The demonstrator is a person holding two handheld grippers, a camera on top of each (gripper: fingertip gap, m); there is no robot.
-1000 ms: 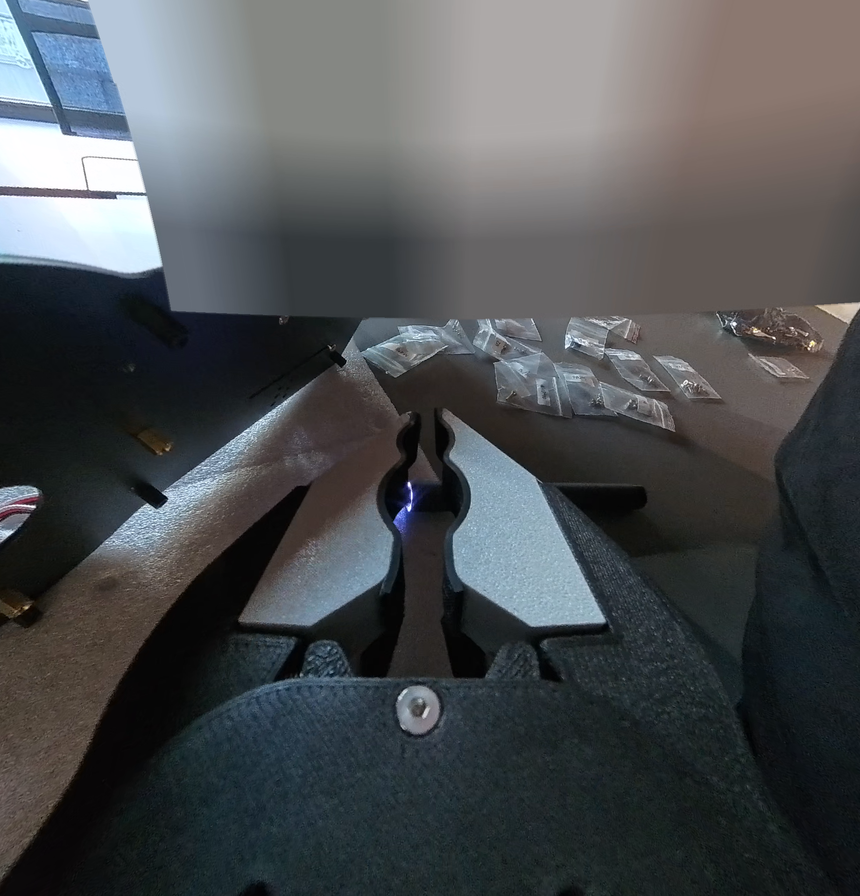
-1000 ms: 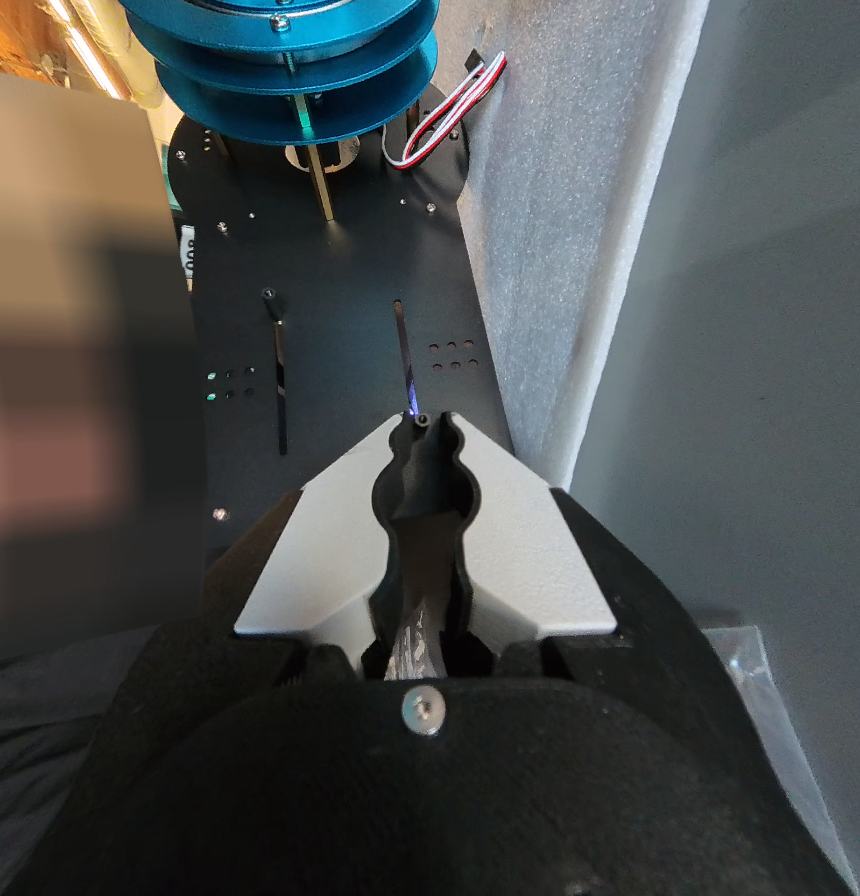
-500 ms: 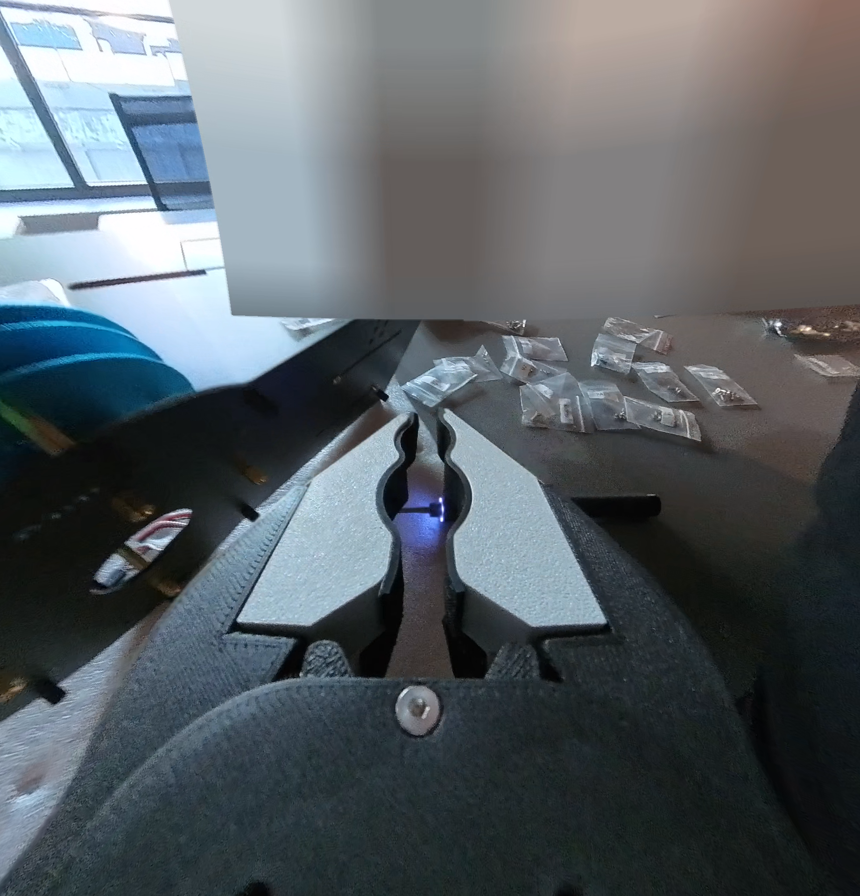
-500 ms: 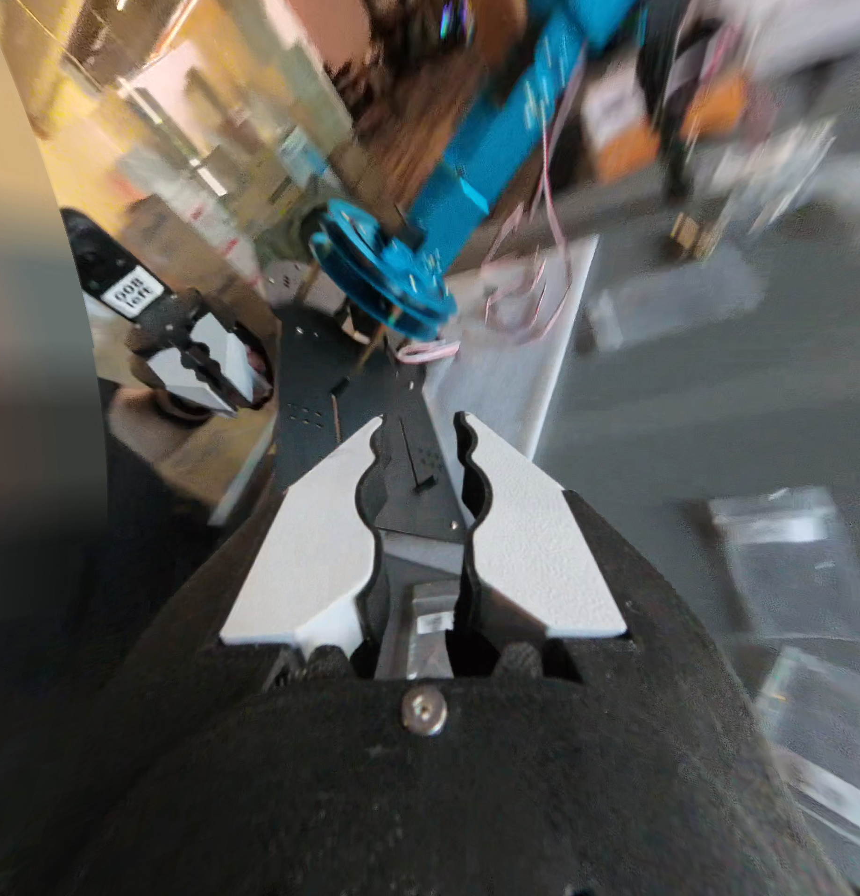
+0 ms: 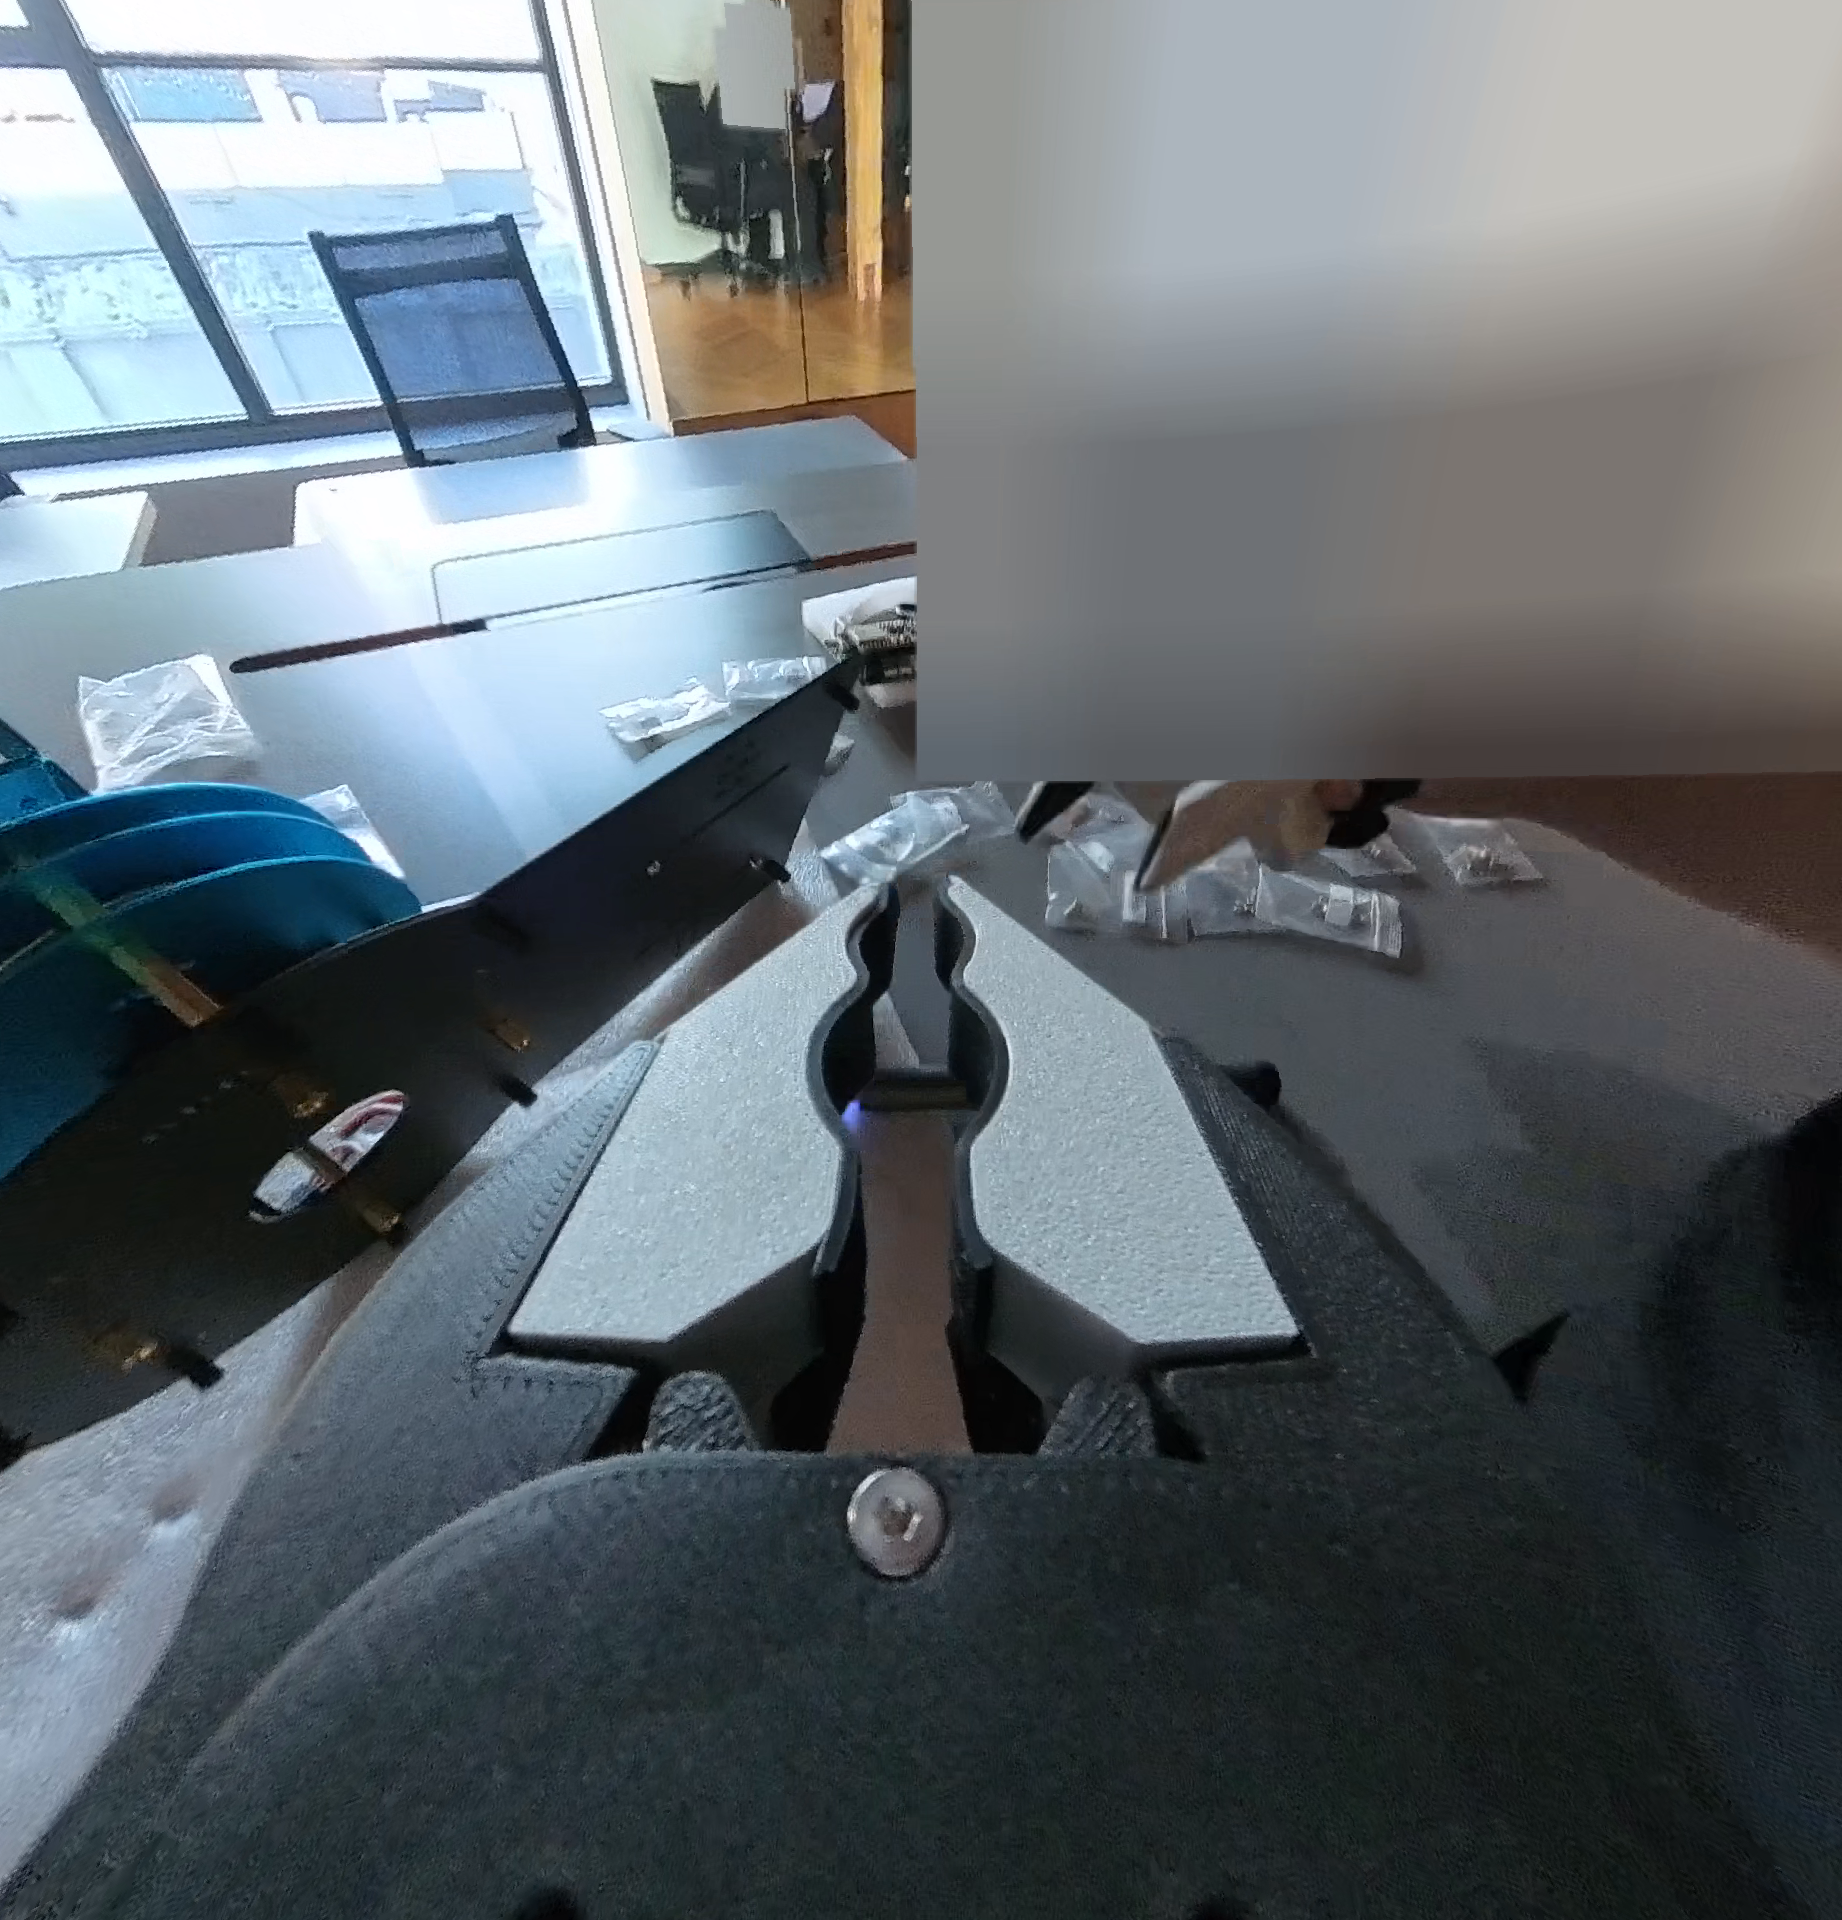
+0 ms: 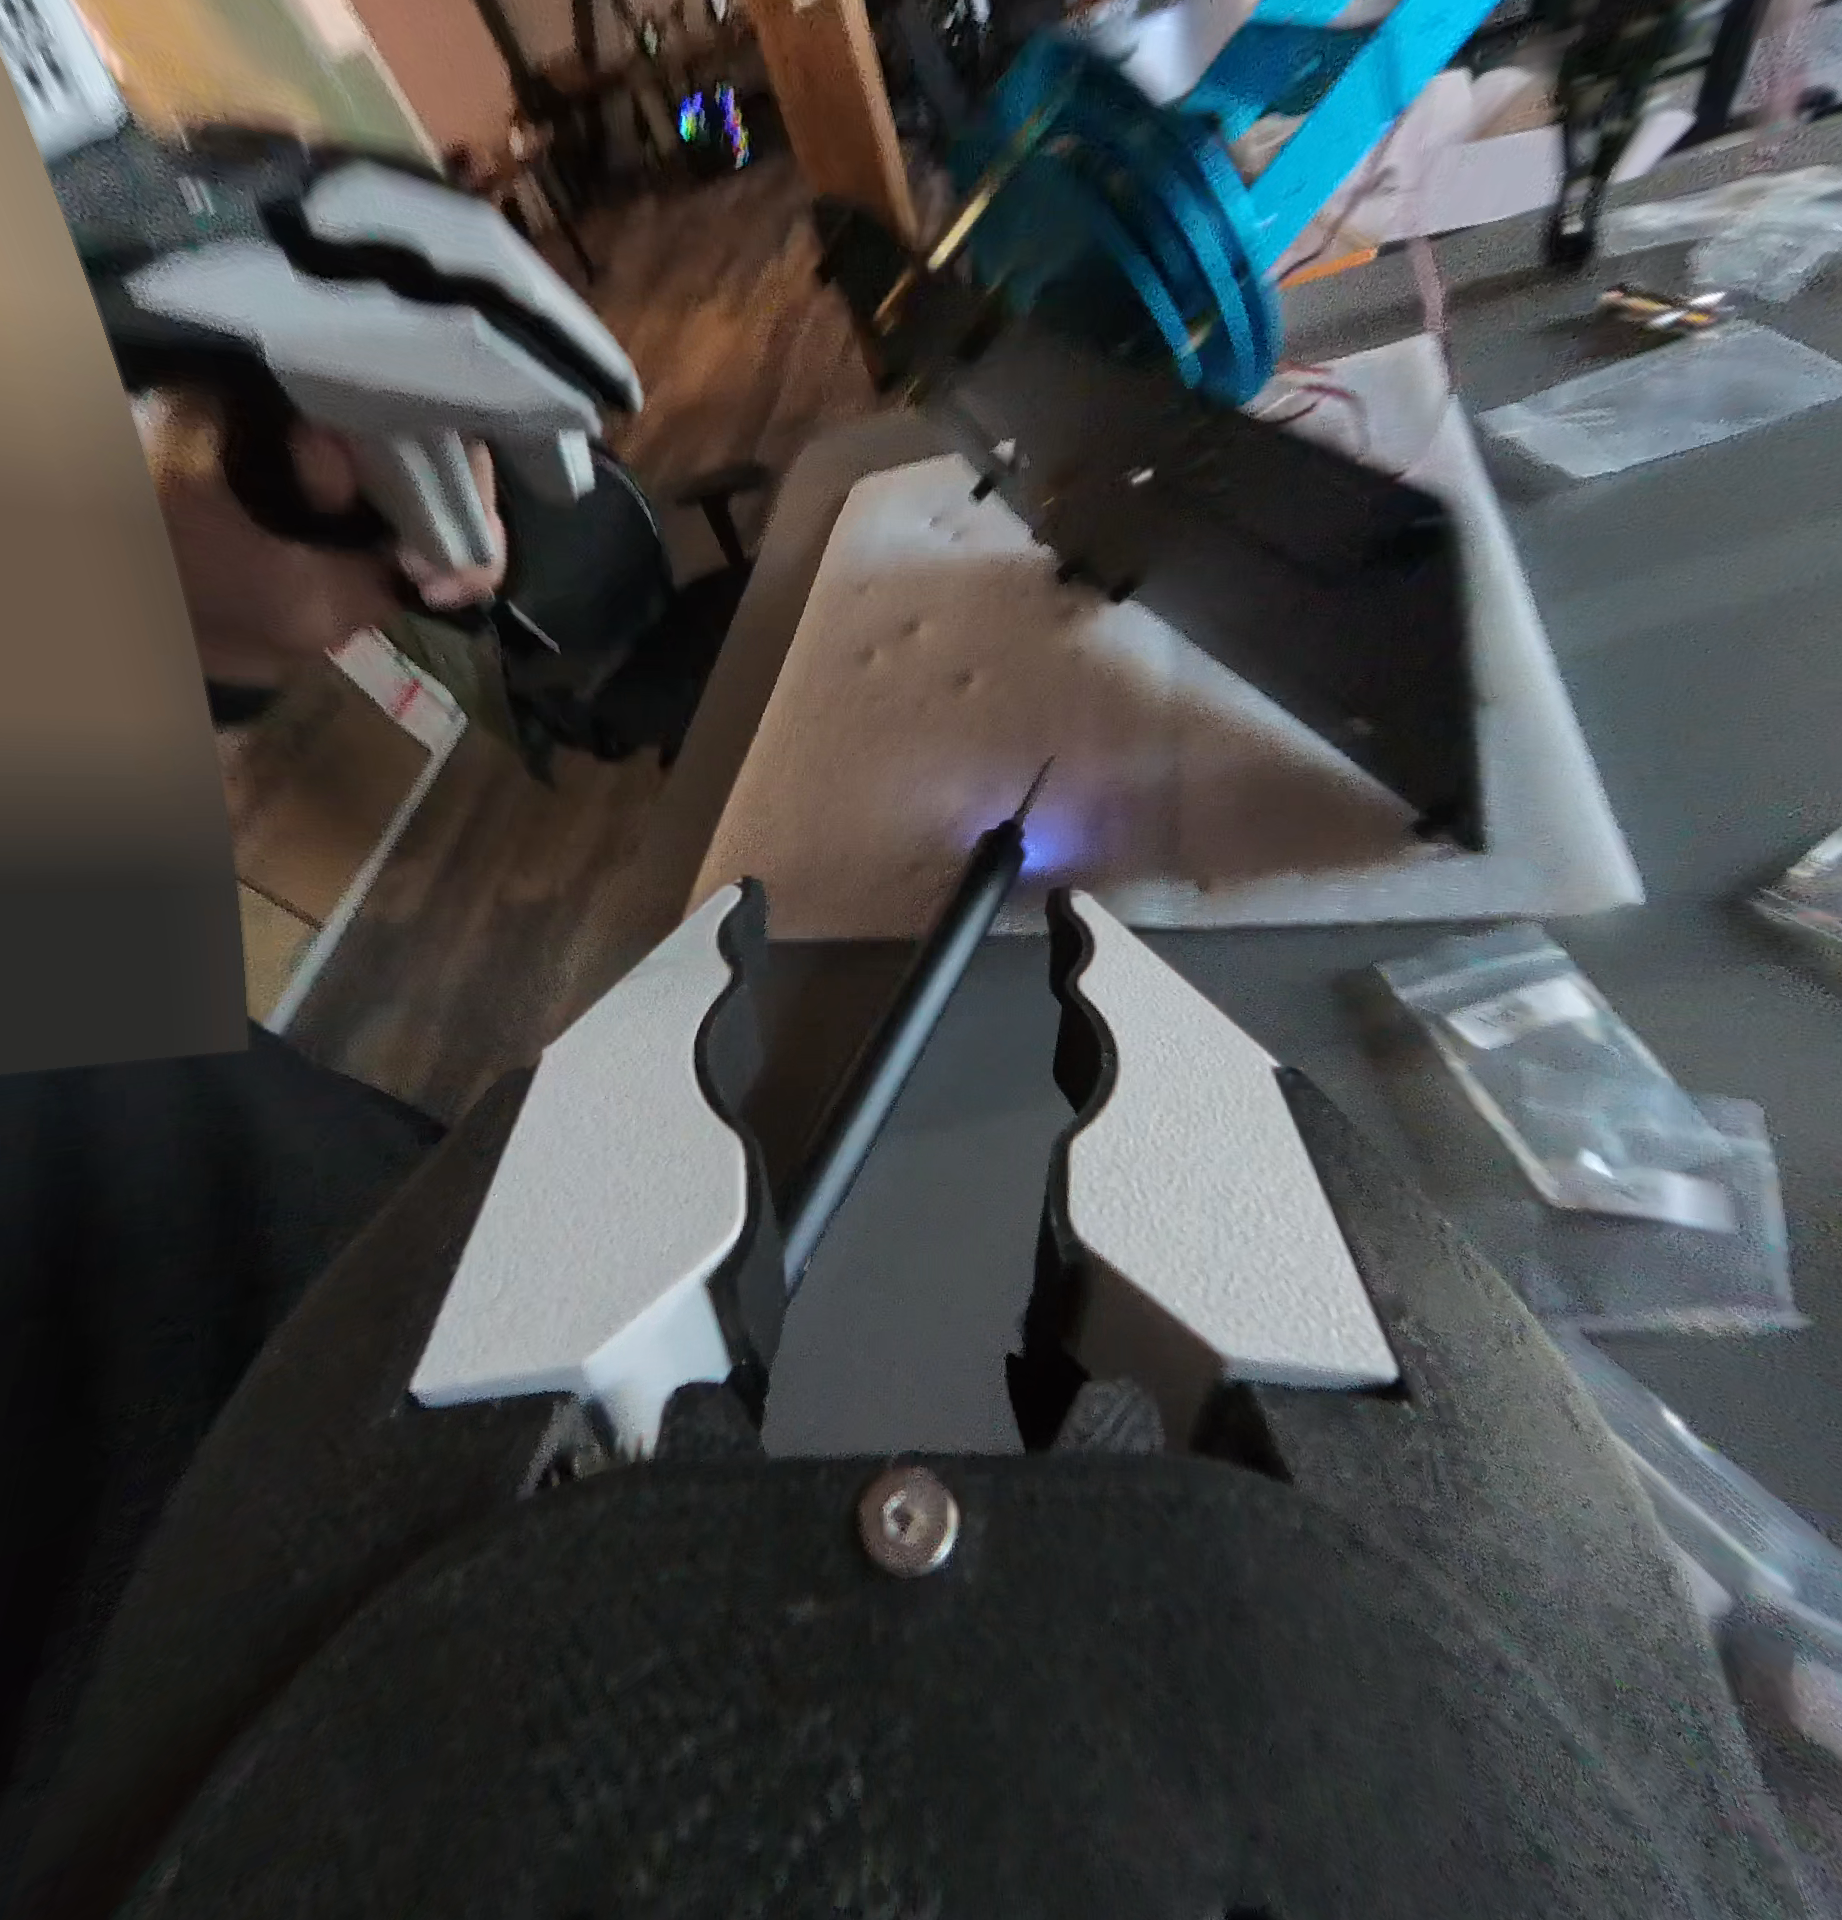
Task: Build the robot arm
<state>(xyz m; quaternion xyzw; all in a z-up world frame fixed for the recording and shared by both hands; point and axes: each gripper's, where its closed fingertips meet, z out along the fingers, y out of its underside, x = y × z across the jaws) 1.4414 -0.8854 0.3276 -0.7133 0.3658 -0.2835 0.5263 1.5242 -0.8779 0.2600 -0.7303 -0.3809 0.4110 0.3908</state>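
The left gripper [image 5: 917, 914] has pale grey fingers [image 5: 730, 1132] edged in black. Beside it sit teal-blue discs [image 5: 169, 894] on a black plate [image 5: 626, 894] — over white foam [image 6: 927, 707]. Clear bags [image 5: 1270, 899] (glinting silver) dot the dark grey table [image 5: 1416, 1060].

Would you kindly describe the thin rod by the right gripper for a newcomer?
Find the white foam sheet on the grey table. Just before it the right gripper stands open, and the rod slants between its fingers, leaning on the left one. Unlike the clear bags nearby, it is slim, black and glows blue at its tip.
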